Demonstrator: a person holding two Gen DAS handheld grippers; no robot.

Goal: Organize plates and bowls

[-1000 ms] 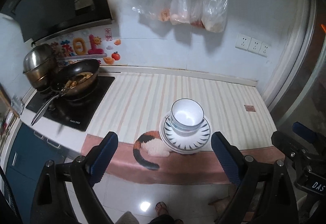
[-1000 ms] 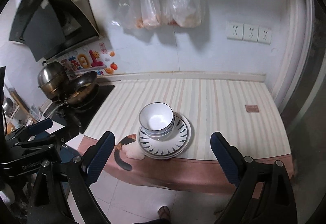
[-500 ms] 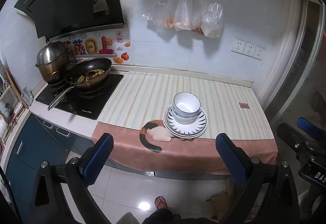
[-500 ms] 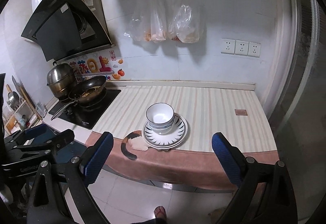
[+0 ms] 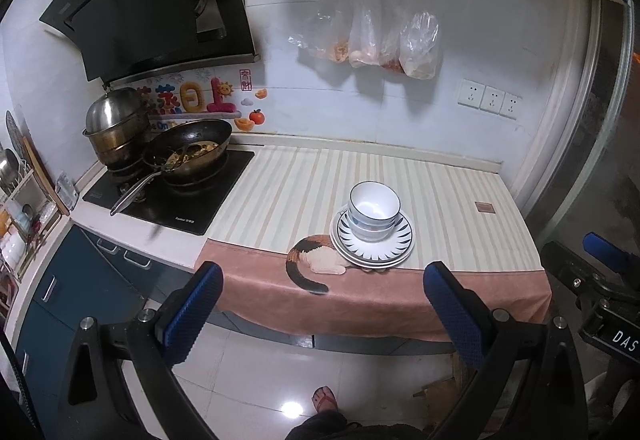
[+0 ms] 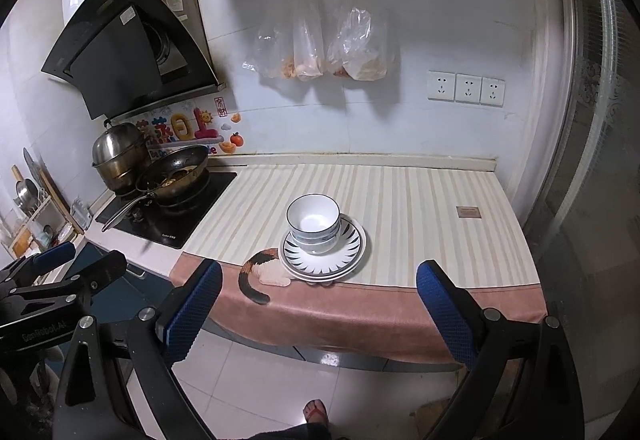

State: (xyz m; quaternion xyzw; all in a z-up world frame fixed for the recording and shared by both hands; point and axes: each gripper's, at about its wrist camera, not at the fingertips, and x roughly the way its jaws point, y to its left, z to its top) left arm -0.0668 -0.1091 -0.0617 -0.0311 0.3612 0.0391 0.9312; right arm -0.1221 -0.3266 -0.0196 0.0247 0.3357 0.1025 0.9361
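Both tongs [image 5: 322, 304] [image 6: 318, 302] gape empty; plate [image 5: 394, 246] count under bowls [image 5: 374, 210] unclear.

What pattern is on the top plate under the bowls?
The top plate is white with dark, petal-like strokes around its rim. The right wrist view shows it best.

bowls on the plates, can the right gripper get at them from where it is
Probably yes, but not without moving in. The right gripper is open and empty, held back over the floor short of the counter edge. Nothing stands between it and the bowls, which sit stacked on the plates near that edge.
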